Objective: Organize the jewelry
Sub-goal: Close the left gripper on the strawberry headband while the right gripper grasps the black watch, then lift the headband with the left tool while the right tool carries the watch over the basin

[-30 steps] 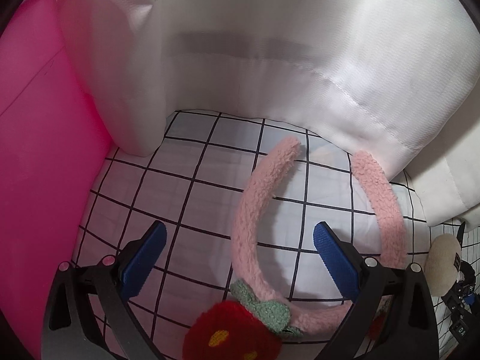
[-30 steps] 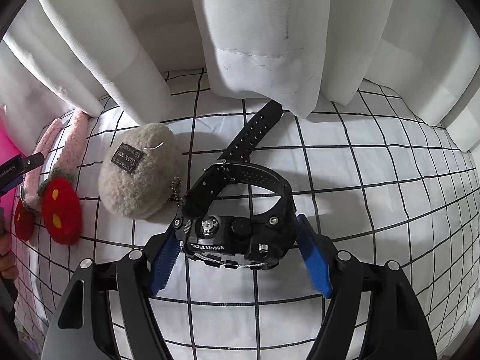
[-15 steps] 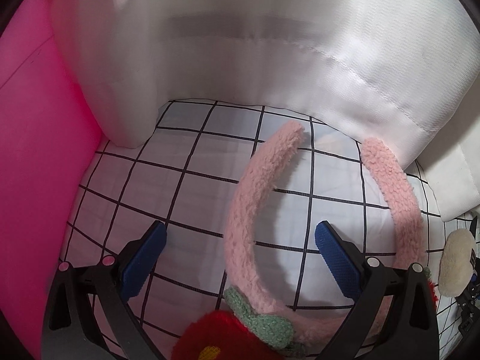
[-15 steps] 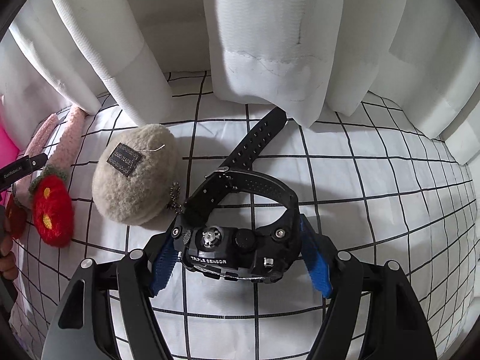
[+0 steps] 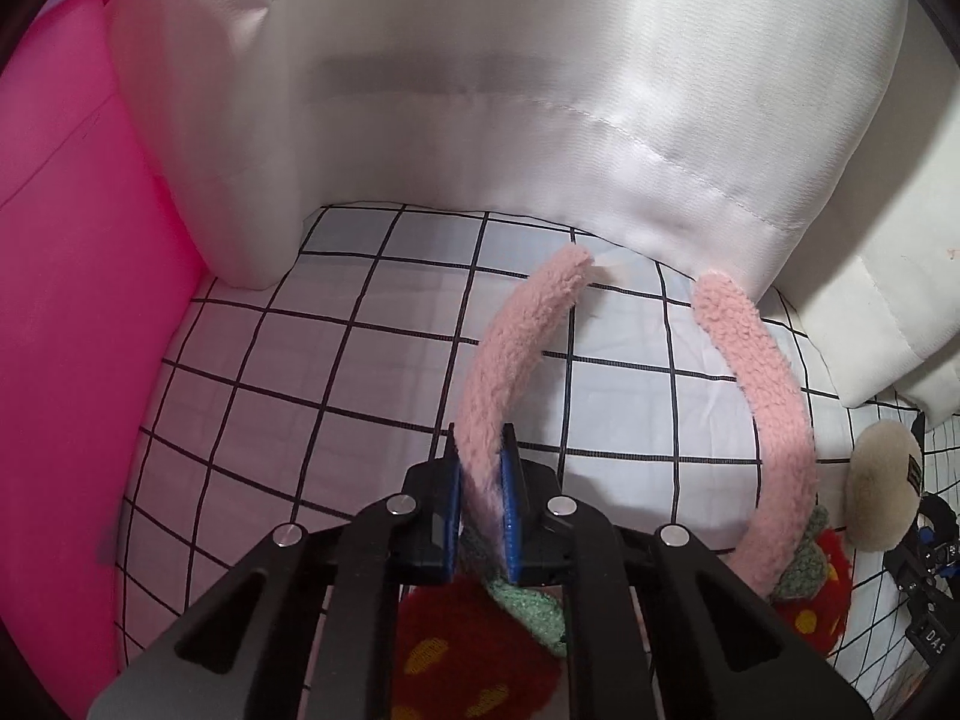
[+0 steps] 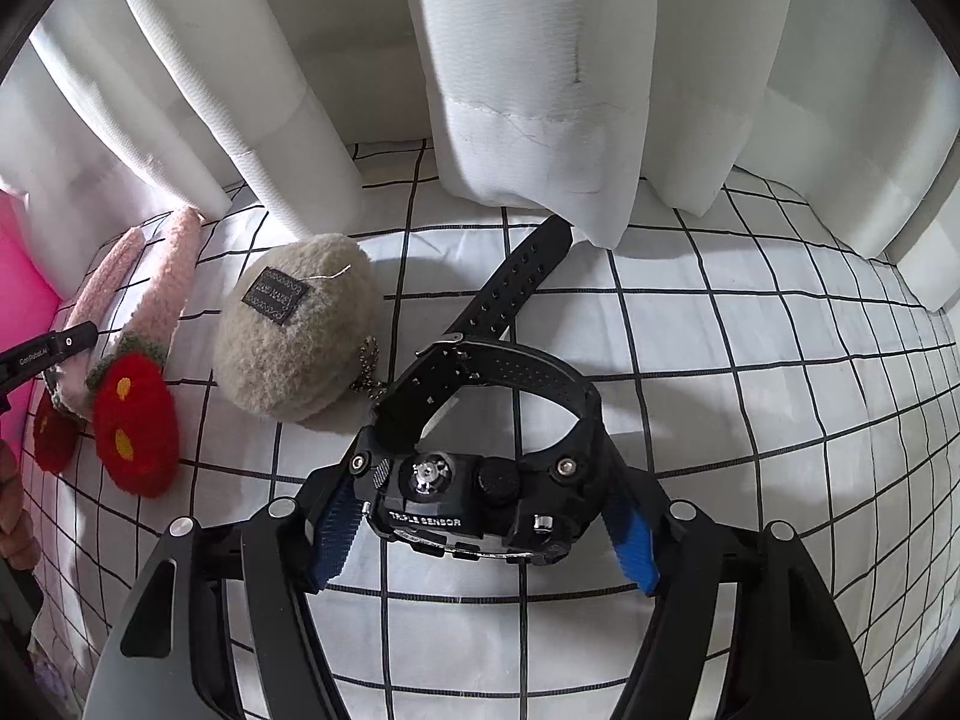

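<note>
Closing since a second ago, my left gripper [image 5: 480, 507] is now pinching the fluffy pink strawberry-trimmed headband [image 5: 498, 360] on the checked cloth [image 5: 300, 360]; soft, light, gripped mid-arc; my right gripper [image 6: 480, 531] is spread wide around the chunky black wristwatch [image 6: 474, 492].

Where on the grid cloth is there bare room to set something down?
Free: the grid cloth between the pink wall and the pink headband; also the cloth right of the black watch, toward the white curtain. Crowded: headband, beige plush pouch and watch sit close together.
</note>
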`<state>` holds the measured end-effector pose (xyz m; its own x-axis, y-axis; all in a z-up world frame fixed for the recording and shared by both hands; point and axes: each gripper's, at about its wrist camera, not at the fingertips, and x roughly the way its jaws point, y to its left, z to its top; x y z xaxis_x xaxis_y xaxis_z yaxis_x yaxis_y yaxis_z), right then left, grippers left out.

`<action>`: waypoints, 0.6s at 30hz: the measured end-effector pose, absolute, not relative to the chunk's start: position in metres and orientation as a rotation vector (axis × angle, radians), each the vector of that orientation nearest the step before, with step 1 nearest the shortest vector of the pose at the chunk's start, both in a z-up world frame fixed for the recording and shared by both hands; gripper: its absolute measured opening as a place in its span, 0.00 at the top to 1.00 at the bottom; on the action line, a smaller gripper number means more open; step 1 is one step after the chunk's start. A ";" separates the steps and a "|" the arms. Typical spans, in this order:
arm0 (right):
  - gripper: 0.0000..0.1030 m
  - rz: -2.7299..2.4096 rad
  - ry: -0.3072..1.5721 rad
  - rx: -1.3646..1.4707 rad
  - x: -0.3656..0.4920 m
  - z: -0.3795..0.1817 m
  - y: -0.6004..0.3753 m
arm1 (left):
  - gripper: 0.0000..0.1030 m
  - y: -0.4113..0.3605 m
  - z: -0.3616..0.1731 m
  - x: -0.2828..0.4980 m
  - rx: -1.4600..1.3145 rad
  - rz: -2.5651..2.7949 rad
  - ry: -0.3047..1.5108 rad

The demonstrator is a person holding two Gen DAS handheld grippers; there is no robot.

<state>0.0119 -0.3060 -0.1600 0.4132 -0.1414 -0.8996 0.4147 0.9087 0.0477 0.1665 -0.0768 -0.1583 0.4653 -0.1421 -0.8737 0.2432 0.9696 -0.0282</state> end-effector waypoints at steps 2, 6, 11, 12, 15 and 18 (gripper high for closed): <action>0.35 -0.352 1.089 0.283 0.007 -0.158 -0.306 | 0.90 -0.076 -0.153 0.159 0.112 -0.240 1.044; 0.35 -0.347 1.071 0.282 -0.006 -0.149 -0.305 | 0.90 -0.072 -0.143 0.141 0.110 -0.239 1.013; 0.35 -0.342 1.048 0.278 -0.021 -0.139 -0.304 | 0.90 -0.060 -0.127 0.121 0.092 -0.250 0.994; 0.35 -0.341 1.044 0.277 -0.024 -0.136 -0.305 | 0.90 -0.059 -0.123 0.116 0.090 -0.252 0.987; 0.35 -0.340 1.032 0.279 -0.033 -0.127 -0.301 | 0.90 -0.055 -0.107 0.110 0.085 -0.259 0.970; 0.35 -0.335 1.019 0.275 -0.040 -0.118 -0.298 | 0.90 -0.051 -0.101 0.105 0.075 -0.263 0.959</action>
